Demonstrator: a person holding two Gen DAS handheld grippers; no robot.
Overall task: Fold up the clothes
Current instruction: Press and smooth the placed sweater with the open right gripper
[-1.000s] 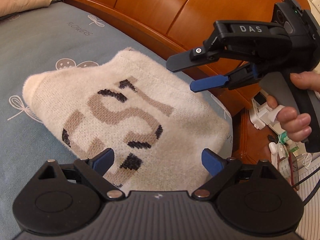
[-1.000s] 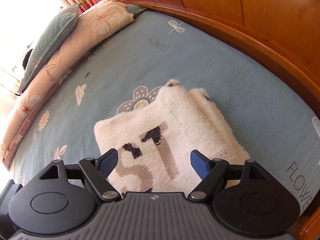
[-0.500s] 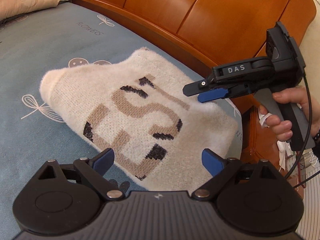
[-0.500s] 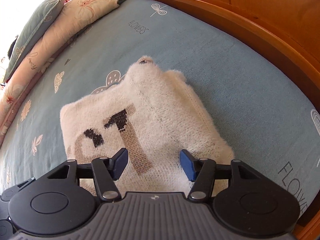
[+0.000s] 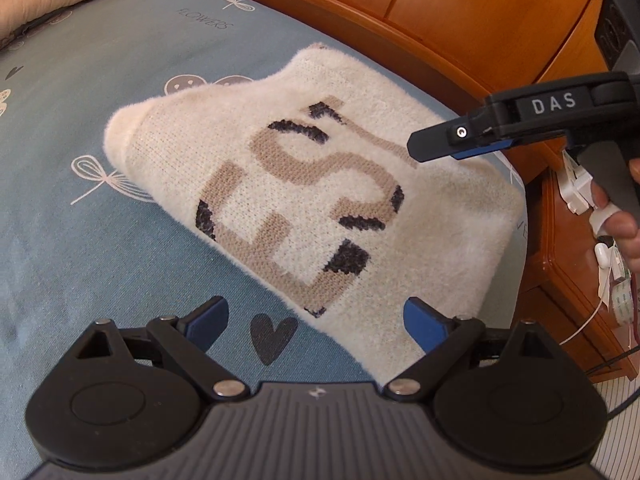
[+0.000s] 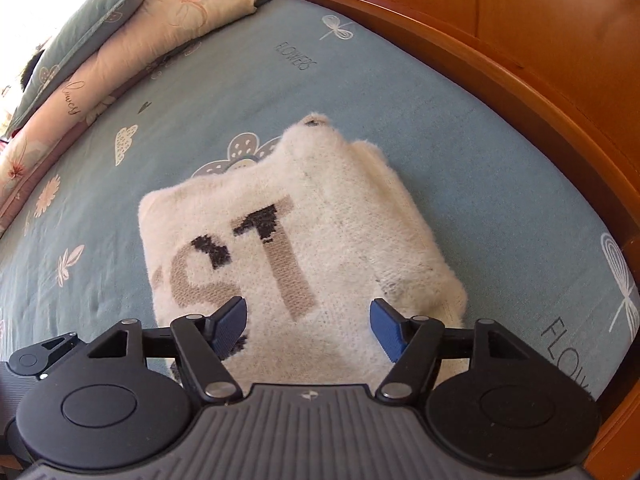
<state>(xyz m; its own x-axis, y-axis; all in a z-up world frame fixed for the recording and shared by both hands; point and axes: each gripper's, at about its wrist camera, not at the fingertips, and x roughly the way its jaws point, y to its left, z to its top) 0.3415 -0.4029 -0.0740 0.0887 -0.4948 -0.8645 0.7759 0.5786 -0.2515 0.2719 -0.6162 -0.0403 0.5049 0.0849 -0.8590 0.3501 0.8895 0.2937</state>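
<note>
- Both grippers are pulling back from the sweater compared with a second ago: the left gripper (image 5: 316, 322), which was over the knit, is now hovering over bare sheet at the near edge, and the right gripper (image 6: 308, 322) is sitting further back along the sweater's right side.
- Left gripper's jaws are standing wide apart, holding nothing; one blue pad is over the sheet, the other is just at the sweater's near corner.
- Right gripper's jaws are likewise spread and empty, hanging above the near end of the knit; contact cannot be told.
- Cream sweater (image 5: 320, 196) is lying folded into a compact block on the blue bedsheet (image 5: 80, 240), lettering up, close to the wooden bed frame (image 5: 440, 12).
- Pillows (image 6: 132, 36) are lying far off at the head of the bed.
- Judgement: folding looks essentially finished; the step in hand is release and withdrawal.
- Next move probably calls for either a last tidy of the puffed far edge, or lifting the block from both sides evenly so the layers are not sliding apart.
</note>
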